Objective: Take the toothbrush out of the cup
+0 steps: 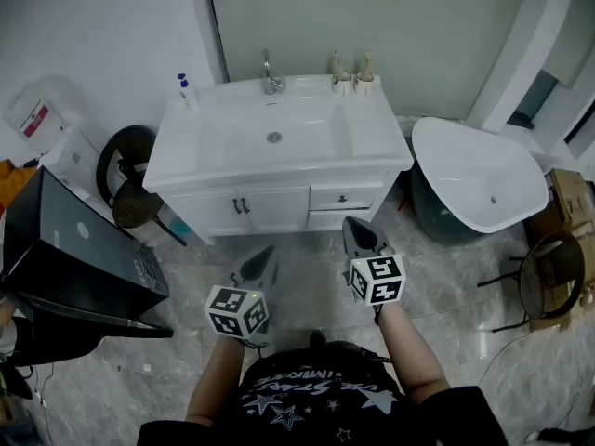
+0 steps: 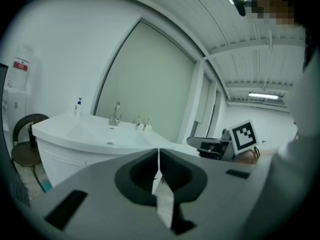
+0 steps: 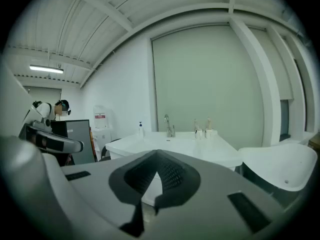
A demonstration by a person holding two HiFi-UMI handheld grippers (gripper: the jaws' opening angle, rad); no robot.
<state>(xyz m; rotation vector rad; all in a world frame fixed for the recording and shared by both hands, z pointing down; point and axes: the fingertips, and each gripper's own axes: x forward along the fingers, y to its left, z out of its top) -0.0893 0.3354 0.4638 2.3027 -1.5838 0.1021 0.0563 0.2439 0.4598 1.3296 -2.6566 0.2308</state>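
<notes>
White cups (image 1: 343, 85) with toothbrushes (image 1: 335, 64), well beyond left tongs (image 1: 266, 255) and right tongs (image 1: 353, 227).

Head view: taken from above person, steeply downward; washbasin (image 1: 372, 133) seen whole, well ahead; left gripper (image 1: 265, 252) and right gripper (image 1: 356, 230) low in centre.
Left gripper view: aimed along own jaws, low, from washbasin's front left; right gripper caught at right.
Right gripper view: aimed likewise, from front.
Shared by all three, distant: faucet (image 1: 271, 74), cups (image 1: 351, 83).

Left gripper (image 1: 261, 260) and right gripper (image 1: 361, 236) held forward, jaws together, empty.
</notes>
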